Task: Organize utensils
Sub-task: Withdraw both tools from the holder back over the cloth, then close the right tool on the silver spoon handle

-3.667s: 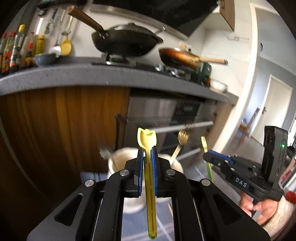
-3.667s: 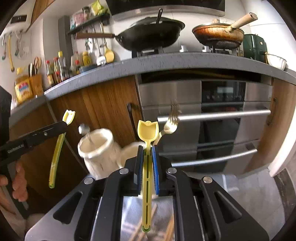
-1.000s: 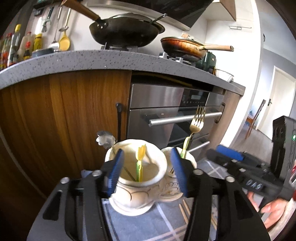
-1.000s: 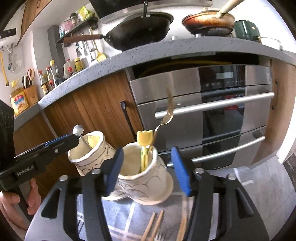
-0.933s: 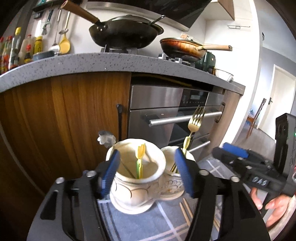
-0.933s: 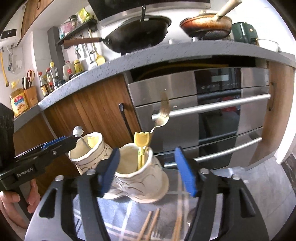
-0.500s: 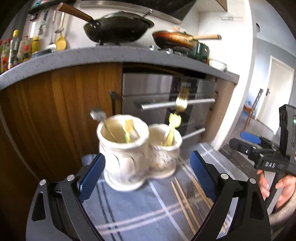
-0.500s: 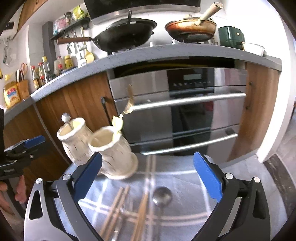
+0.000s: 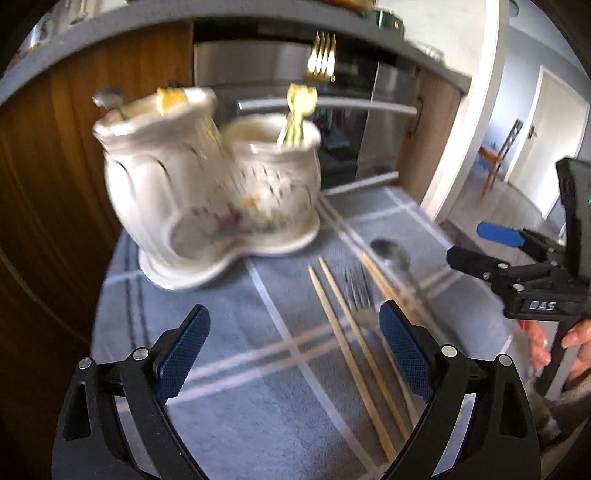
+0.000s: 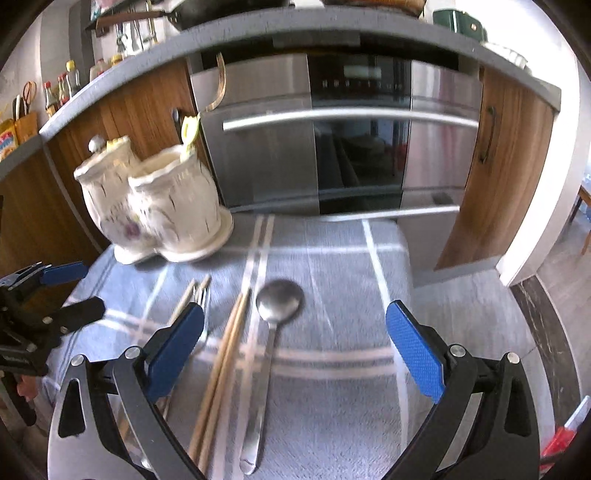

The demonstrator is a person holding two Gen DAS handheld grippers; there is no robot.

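While wide open, both claws (image 9: pixel 291 354) (image 10: pixel 295 350) hover above cloth (image 10: pixel 332 387).

The setting is a domestic kitchen. A built-in stainless-steel oven (image 10: pixel 354 136) with horizontal bar handles sits under a grey speckled countertop (image 10: pixel 236 35), flanked by wood-fronted cabinets (image 10: pixel 509 162); pans stand on the hob above, and sauce bottles (image 10: pixel 64 88) line the counter at left. A doorway (image 9: pixel 546 144) at right opens to a room with a wooden chair (image 9: pixel 498 155).
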